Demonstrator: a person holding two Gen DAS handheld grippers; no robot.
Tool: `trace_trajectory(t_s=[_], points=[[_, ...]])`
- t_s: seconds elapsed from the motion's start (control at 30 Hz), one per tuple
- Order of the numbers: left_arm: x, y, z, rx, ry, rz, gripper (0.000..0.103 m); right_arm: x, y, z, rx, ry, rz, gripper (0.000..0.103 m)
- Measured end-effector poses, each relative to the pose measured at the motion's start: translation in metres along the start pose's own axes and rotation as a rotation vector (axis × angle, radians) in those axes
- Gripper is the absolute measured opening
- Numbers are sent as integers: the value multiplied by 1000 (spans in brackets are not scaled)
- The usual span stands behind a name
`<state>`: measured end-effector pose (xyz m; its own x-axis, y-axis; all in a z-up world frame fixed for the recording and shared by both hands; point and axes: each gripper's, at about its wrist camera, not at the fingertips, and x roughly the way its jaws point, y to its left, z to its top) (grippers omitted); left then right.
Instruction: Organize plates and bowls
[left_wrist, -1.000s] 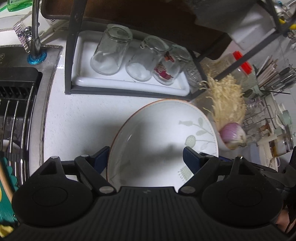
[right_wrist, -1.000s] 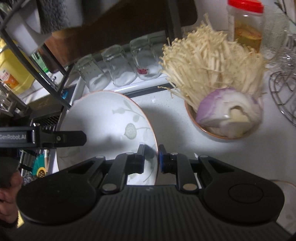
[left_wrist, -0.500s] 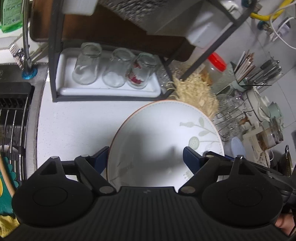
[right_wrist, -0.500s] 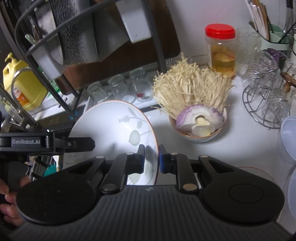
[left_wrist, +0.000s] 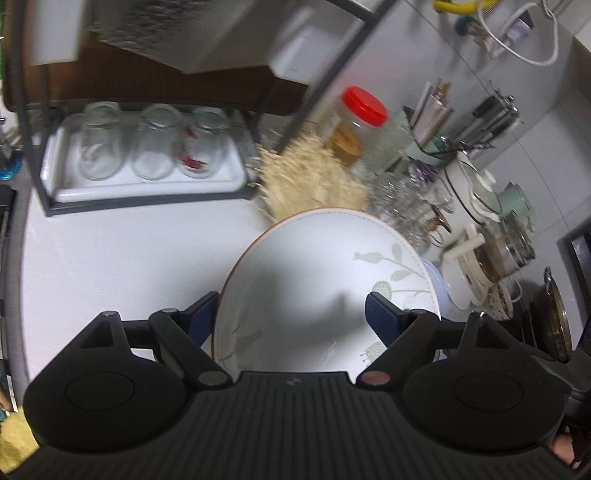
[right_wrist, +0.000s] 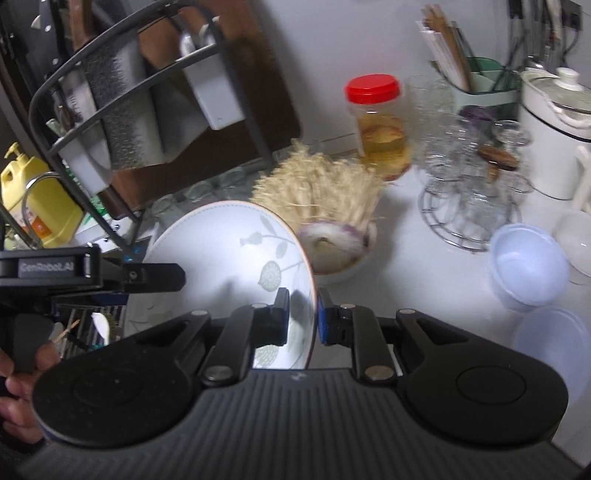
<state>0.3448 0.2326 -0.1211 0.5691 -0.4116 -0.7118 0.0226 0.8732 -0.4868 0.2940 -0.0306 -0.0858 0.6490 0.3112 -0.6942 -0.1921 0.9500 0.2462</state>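
Blurred enoki mushrooms (left_wrist: 310, 181) partly hidden behind the plate (left_wrist: 317, 280); jar (right_wrist: 380, 122) contents unclear, possibly pickled.

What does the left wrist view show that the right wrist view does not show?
Only the left wrist view shows the three upturned glasses clearly on their white tray. Only the right wrist view shows the yellow bottle, the halved onion and the right gripper pinching the plate rim. Both show the plate, the red-lidded jar and the left gripper.
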Motion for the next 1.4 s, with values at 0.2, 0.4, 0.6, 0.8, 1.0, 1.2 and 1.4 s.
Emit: trace_trajectory(t_s=[0.2, 0.4, 0.6, 0.8, 1.0, 1.2, 1.4], points=[[8, -25, -11, -19, -3, 3, 87, -12, -25, -6, 13, -6, 2, 18], [19, -47, -24, 3, 11, 42, 87, -23, -40, -12, 13, -13, 4, 18], [27, -60, -35, 7, 16, 69, 87, -23, -58, -21, 6, 4, 19, 18], [48, -71, -41, 8, 56, 97, 86, -21, -75, -36, 3, 25, 12, 18], [72, -83, -51, 10, 108, 124, 85, -14, -96, -47, 16, 71, 2, 18], [96, -95, -63, 16, 164, 148, 85, -12, -115, -53, 25, 91, -18, 18], [115, -102, -73, -7, 193, 172, 85, -8, -130, -57, 12, 103, -28, 18]])
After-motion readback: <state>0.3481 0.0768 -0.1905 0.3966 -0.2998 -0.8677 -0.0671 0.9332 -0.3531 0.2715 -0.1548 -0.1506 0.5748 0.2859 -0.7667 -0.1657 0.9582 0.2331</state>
